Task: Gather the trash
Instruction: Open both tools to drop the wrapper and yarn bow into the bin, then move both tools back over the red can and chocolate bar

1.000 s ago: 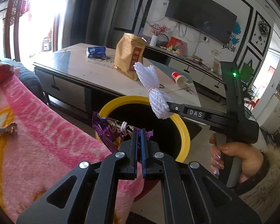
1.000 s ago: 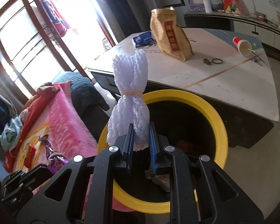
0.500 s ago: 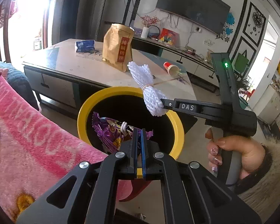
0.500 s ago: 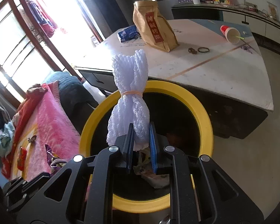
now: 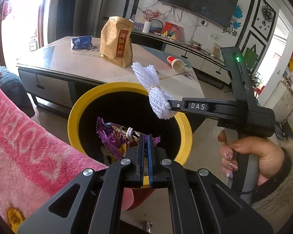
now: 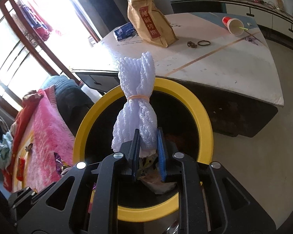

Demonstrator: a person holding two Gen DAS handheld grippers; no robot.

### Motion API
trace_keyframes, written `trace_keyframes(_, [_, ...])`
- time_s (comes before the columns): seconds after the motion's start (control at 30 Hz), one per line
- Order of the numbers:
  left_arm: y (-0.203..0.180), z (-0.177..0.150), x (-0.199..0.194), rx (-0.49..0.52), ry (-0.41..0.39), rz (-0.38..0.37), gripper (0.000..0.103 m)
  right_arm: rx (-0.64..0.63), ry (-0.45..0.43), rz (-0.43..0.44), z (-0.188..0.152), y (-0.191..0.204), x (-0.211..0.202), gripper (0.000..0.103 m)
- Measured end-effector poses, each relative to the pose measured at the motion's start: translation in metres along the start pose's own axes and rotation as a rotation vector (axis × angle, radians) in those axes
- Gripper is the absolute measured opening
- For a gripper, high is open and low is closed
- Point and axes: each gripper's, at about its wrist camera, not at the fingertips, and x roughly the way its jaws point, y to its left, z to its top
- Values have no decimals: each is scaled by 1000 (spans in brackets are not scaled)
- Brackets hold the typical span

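1. Living room: table (image 6: 214,66) lies beyond your grippers, yellow-rimmed bin (image 5: 185,128) below them.
2. Your left gripper (image 5: 145,146) pinches a purple wrapper (image 5: 115,136) over the bin's mouth.
3. Your right gripper (image 6: 147,142) clamps white foam netting (image 6: 136,101), upright above the bin.

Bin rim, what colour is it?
Yellow rim, black inside; clearest in the right wrist view.

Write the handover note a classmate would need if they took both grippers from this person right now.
Left gripper: shut on the purple snack wrapper, held over the mouth of the yellow-rimmed bin.
Right gripper: shut on the white foam net bundle, also above the bin.
Done: both pieces picked up and brought to the bin, which already holds some trash.
Left: release both. The red paper cup lies tipped over on the table, possibly next.
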Motion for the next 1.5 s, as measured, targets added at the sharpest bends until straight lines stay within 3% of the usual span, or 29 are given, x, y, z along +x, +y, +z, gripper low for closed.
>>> trace_keyframes(0.03, [0,1,3,2,1,-3,3,13,1,1,0,-2,0,14])
trace_keyframes(0.13, [5,2,7,-14,6,-3,8,34,-7,-1,1,-5,-2,28])
trace_keyframes(0.2, [8,4,8,-21,1,6,32,38,-16,-5,2,-6,-3,34])
trace_keyframes(0.33, [13,5,1,-41,-28,16,58,47,-26,1,3,-5,-6,42])
trace_keyframes(0.4, [15,5,-4,-45,-41,30,81,42,-33,10,3,-1,-8,43])
trace_keyframes(0.5, [19,5,-11,-61,-56,48,95,23,-54,20,3,6,-14,50])
trace_keyframes(0.9, [40,-1,-53,-116,-147,142,96,-85,-128,83,5,47,-41,67])
trace_keyframes(1.5, [109,-17,-126,-251,-268,324,96,-322,-123,191,-22,129,-51,73])
